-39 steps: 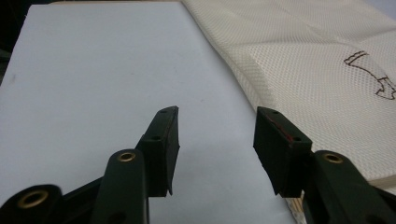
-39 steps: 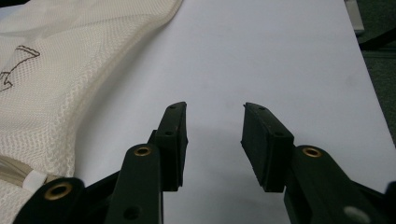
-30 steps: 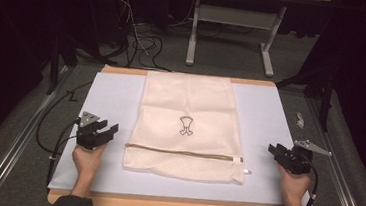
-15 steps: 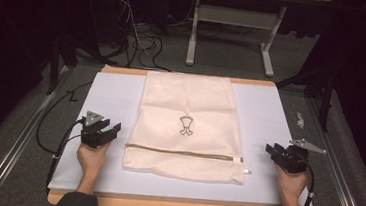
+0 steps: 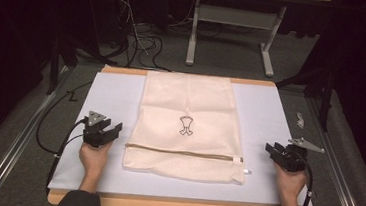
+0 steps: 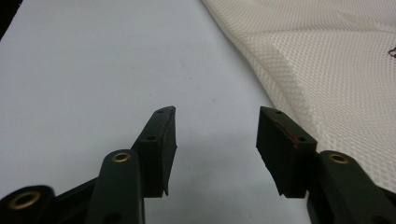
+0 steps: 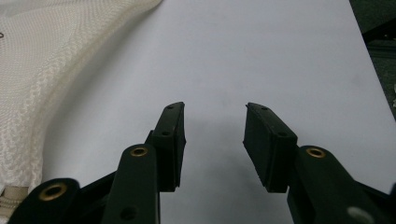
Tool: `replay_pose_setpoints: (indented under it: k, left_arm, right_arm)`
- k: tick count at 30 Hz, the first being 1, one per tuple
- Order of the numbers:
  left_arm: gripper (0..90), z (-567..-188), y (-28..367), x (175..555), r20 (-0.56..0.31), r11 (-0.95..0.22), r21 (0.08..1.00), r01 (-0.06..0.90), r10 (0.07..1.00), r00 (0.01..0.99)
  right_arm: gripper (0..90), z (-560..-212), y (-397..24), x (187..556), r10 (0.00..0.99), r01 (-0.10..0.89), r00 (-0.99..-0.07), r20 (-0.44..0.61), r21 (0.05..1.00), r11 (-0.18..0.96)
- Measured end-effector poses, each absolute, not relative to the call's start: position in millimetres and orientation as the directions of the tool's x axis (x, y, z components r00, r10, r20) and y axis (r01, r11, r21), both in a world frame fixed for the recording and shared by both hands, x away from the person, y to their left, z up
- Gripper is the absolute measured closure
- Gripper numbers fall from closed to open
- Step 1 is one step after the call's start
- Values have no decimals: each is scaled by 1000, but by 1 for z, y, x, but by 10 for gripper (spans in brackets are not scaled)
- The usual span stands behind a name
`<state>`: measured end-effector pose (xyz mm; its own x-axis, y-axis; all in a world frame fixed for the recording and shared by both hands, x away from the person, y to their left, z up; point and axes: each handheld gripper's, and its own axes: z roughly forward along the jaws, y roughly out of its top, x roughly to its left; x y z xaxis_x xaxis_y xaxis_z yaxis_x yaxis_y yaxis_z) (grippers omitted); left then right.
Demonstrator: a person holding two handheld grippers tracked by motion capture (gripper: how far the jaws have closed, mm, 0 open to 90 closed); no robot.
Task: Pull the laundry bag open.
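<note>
The mesh bag [image 5: 186,126] lay flat mid-table, looking light, limp and prone to sagging; its zipped near hem seemed the firmest hold. The left gripper [image 5: 109,131] and right gripper [image 5: 273,150] flanked it, jaws apart, empty.

Your left gripper [image 6: 215,140] hangs low over the pale table [image 6: 93,70], its two black fingers [image 6: 161,140] spread apart with nothing but bare surface between them. Brass rivets show on the linkage arms behind each finger. Just beside the right-hand finger lies the cream mesh bag [image 6: 327,70], its hemmed edge running diagonally from the top of the view down toward that finger. A small dark mark sits on the mesh at the far right edge.
</note>
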<state>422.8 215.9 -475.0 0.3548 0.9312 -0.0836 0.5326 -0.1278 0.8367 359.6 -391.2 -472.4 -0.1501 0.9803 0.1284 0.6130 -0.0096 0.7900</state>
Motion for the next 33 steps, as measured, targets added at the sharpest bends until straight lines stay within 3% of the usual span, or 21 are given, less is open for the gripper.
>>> replay_pose_setpoints:
  k: [33]
  left_arm:
    - [422, -485, 210, 423, -41, -194, 820, 538, 919, 393]
  right_arm:
    - [464, -477, -382, 361, 990, 631, -134, 41, 774, 54]
